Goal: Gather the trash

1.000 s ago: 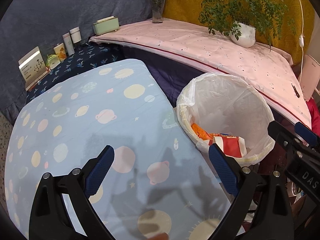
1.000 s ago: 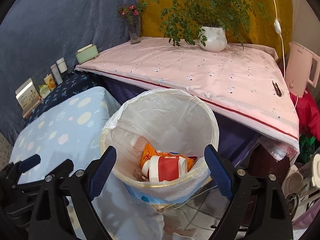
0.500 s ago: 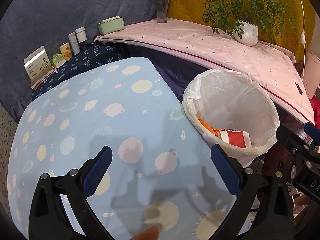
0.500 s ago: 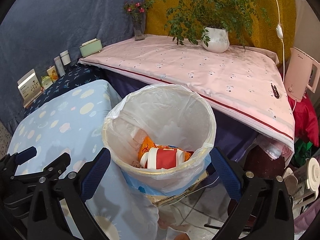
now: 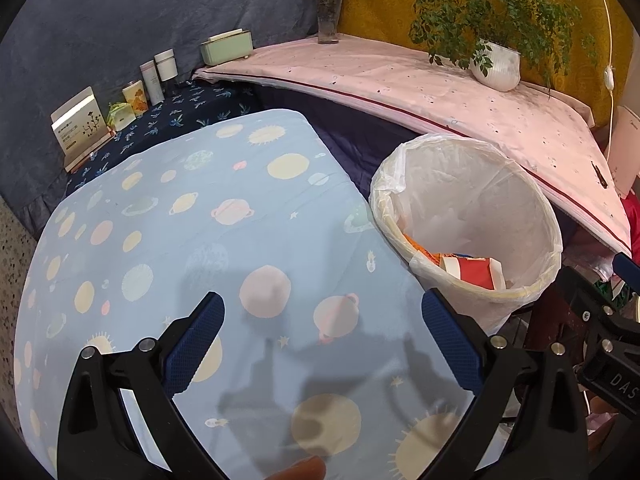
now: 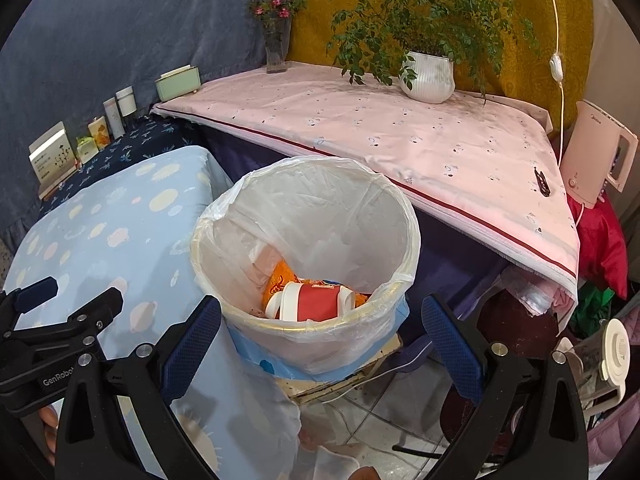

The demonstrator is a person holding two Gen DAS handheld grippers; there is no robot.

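Right gripper [image 6: 320,336] angled down over trash bin [image 6: 400,208], jaws just spread wide, nothing between. Left gripper [image 5: 320,336] likewise wide, empty, above planet-print cloth [image 5: 160,240]. Red cup [image 6: 316,304] inside bin, beside cloth's edge.

Pink-covered table [image 6: 400,140] (mustard wall [image 6: 500,8] behind).

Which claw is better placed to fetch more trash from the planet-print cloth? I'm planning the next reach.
Probably left: the left claw hangs open over the cloth, while the right claw faces the bin.
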